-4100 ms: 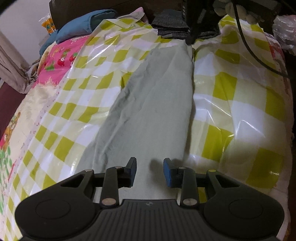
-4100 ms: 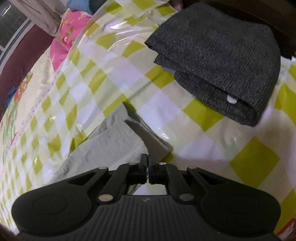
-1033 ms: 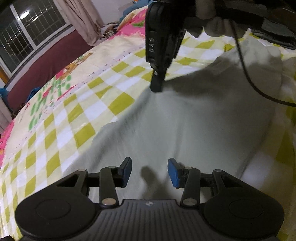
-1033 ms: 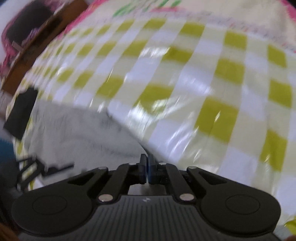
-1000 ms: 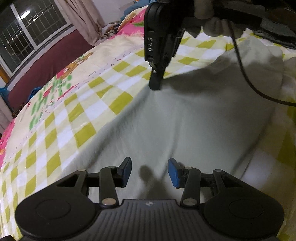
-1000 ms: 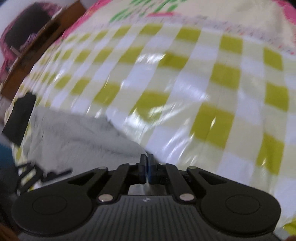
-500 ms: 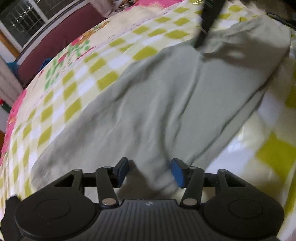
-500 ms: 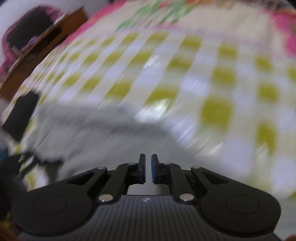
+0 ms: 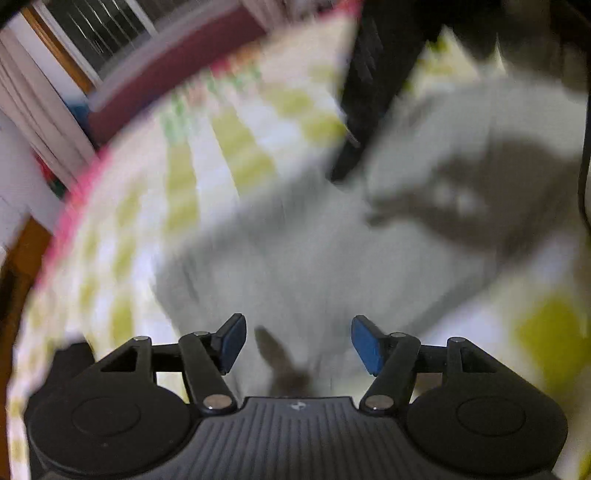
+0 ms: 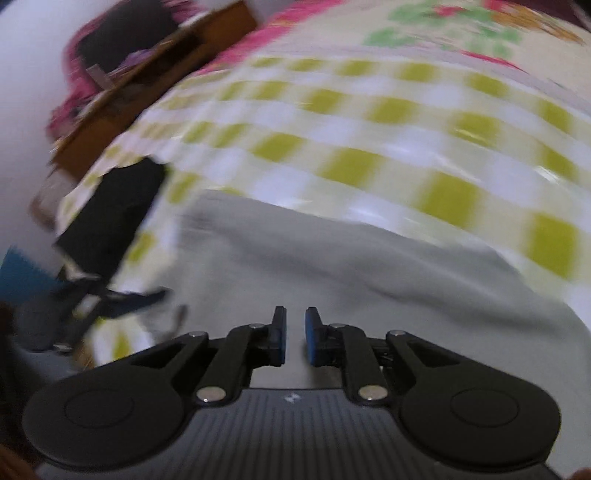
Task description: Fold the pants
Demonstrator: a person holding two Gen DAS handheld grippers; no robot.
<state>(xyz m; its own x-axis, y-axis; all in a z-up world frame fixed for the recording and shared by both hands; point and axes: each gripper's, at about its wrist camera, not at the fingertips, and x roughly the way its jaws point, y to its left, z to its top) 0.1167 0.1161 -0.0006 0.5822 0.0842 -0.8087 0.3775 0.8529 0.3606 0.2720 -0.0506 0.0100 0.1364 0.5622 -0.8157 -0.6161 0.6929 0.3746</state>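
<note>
Two sets of jaws are seen over the grey pants (image 9: 332,240), which lie flat on the checked sheet (image 10: 369,129) of the bed. On the left gripper (image 9: 297,345) the jaws have just been opening and stand wide, nothing pinched between them. On the right gripper (image 10: 295,336) the jaws have just parted to a narrow gap, empty, with cloth directly beneath and ahead.

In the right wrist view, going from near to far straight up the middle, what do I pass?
Right claw → grey pants → yellow-checked plastic sheet → pink floral bedspread.
</note>
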